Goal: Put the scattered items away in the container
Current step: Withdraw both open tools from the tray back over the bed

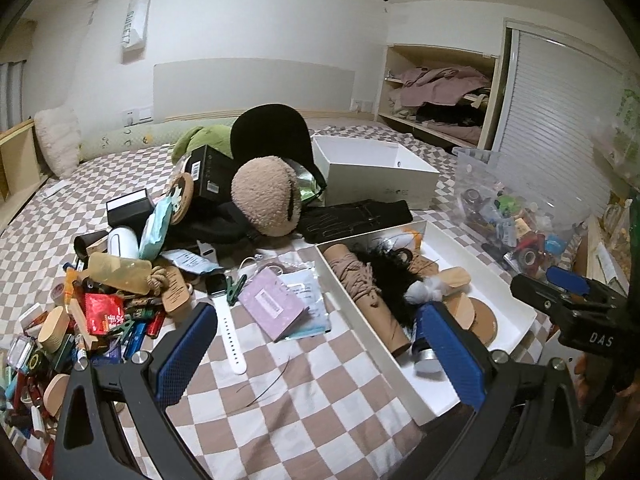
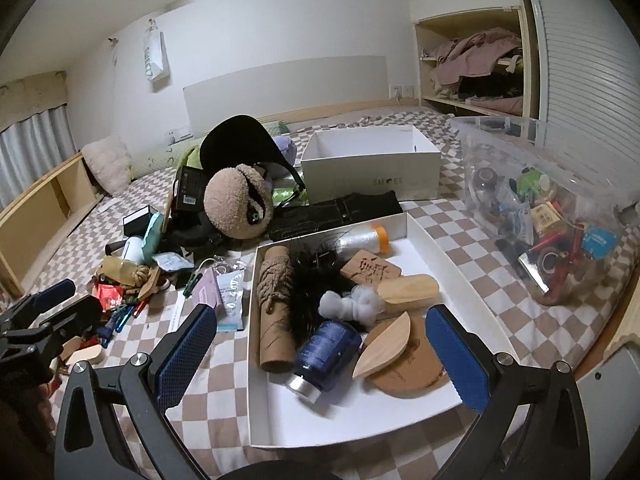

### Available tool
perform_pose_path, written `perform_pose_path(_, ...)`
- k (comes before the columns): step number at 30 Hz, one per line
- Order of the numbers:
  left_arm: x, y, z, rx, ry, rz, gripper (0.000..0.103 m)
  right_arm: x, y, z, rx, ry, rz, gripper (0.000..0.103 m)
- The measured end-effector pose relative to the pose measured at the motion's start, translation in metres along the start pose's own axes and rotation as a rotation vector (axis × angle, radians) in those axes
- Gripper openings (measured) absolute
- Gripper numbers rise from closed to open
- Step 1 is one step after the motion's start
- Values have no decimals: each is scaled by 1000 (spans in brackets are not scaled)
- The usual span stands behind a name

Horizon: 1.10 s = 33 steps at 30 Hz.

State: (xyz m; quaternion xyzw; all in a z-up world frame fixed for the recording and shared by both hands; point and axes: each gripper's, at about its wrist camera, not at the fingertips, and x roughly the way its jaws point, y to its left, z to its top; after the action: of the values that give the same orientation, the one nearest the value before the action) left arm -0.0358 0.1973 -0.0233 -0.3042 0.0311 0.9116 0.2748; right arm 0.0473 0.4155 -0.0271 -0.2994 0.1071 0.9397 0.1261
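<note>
Left tongs [image 1: 320, 356] spread wide, nothing between the blue pads, hovering over the checkered bed [image 1: 304, 400] just left of the shallow white tray [image 1: 516, 304]. Right tongs [image 2: 320, 360] likewise gaping and empty, poised above the near end of that tray [image 2: 432, 240].

In the tray: a cardboard tube wound with rope [image 2: 276, 312] along the left wall, a black feathery tuft [image 2: 312, 280] beside it, a blue bottle with a silver cap [image 2: 326, 354] lying on its side, grey-white fluffy balls [image 2: 352, 304], a pale wooden leaf-shaped piece [image 2: 384, 346] resting on a round cork mat [image 2: 416, 368], an oblong wooden block [image 2: 408, 288], a carved wooden tag [image 2: 370, 270], and a clear bottle with an orange cap [image 2: 362, 240] against the far wall.

Left of the tray on the bed, a scattered heap [image 1: 104, 300]: a white watch strap [image 1: 230, 328], a green clip [image 1: 236, 286], a purple card [image 1: 272, 304], small packets and boxes.

Farther back, a deep white shoebox [image 2: 372, 176], open, interior hidden from here. At right, a clear plastic bin [image 2: 540, 216] packed with small colourful odds and ends.
</note>
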Motion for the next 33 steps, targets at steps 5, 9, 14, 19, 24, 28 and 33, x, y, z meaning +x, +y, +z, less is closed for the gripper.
perform_pose_path(5, 2, 2, -7, 4, 6, 19, 103, -1, 1, -7, 12, 7, -1, 103)
perform_pose_path(9, 5, 3, -15, 7, 13, 39, 103, -2, 2, -12, 29, 9, 5, 103)
perform_pose_path(14, 7, 9, -22, -8, 24, 45, 103, -2, 4, -18, 31, 15, 2, 103)
perform_pose_path(19, 7, 12, -26, -16, 23, 57, 103, -2, 6, -24, 19, 21, -12, 103)
perform_pose_path(24, 8, 13, -29, -18, 26, 62, 103, -1, 7, -26, 14, 24, -16, 103)
perform_pose_path(28, 8, 13, -30, -17, 27, 59, 103, -1, 8, -26, 9, 24, -18, 103)
perform_pose_path(33, 8, 10, -30, -19, 25, 65, 103, -1, 10, -26, 3, 28, -20, 103)
